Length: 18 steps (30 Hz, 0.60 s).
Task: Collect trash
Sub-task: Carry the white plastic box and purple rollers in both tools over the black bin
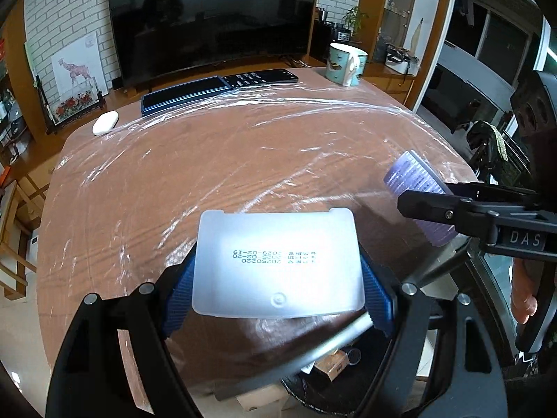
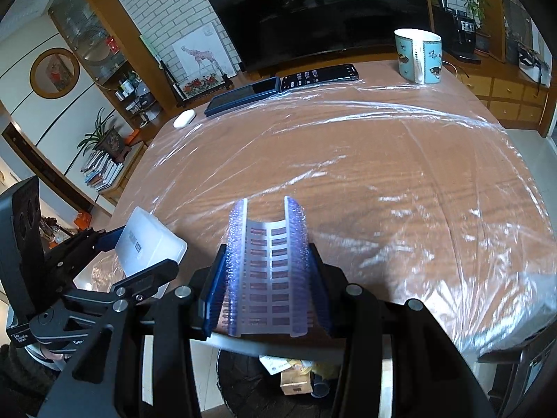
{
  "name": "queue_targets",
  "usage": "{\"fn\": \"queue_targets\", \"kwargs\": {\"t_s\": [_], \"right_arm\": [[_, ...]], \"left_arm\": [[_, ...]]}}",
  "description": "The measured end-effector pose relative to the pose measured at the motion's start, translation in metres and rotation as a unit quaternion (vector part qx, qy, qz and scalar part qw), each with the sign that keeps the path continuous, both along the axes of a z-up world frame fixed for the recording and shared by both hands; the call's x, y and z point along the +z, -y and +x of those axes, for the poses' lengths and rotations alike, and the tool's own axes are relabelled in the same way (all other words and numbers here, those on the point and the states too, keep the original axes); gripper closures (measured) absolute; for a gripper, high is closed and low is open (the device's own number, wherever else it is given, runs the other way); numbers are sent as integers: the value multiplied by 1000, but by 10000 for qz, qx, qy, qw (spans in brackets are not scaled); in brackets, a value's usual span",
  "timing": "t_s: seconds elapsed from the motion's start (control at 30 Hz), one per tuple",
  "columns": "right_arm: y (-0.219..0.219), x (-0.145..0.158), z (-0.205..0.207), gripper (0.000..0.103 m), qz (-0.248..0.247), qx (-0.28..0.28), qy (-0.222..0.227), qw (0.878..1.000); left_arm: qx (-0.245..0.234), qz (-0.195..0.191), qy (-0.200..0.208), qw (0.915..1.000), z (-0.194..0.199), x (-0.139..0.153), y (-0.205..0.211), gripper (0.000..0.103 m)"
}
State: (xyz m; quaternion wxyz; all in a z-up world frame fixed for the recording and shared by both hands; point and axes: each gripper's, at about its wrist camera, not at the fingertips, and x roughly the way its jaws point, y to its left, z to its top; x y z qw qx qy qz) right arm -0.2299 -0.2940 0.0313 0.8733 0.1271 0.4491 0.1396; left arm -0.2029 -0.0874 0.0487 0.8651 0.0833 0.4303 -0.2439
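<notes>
1. Left wrist view: my left claw [image 1: 278, 278] is clamped on a frosted white plastic box [image 1: 278, 261]; the blue pads [image 1: 377, 289] press on its two short sides. Dark printed date lines are on the face of the box that looks at the camera.
2. The box is held above the near edge of the worktop [image 1: 216, 160], which is brown wood under a wrinkled clear plastic film.
3. Below the claw, past the worktop edge, I see a dark trash bin [image 1: 351, 379] with a small brown carton inside.
4. At the right side my right claw [image 1: 417, 205] comes into this picture with a purple hair roller [image 1: 414, 177] in it.
5. At the far side of the worktop lie a white earbud case [image 1: 105, 122], a dark blue flat case [image 1: 184, 97], a black phone [image 1: 259, 77] and a light blue mug [image 1: 344, 63]. Behind them stands a large dark television [image 1: 212, 17].
6. Right wrist view: my right claw [image 2: 268, 278] is closed tight on the purple hair roller [image 2: 268, 268], which stands up between the pads [image 2: 214, 289], open side toward the camera.
7. The roller is over the near edge of the worktop [image 2: 383, 160], and the trash bin [image 2: 243, 383] is just under it, with paper and a carton in it.
8. At the left my left claw [image 2: 139, 261] holds the white box [image 2: 149, 247].
</notes>
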Motion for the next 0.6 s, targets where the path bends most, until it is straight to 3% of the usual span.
{"fn": "queue_targets", "kwargs": {"t_s": [0.6], "right_arm": [[14, -9, -76, 60, 26, 710, -225, 9972]], "left_arm": [[172, 91, -116, 9997, -83, -7, 14, 21]]}}
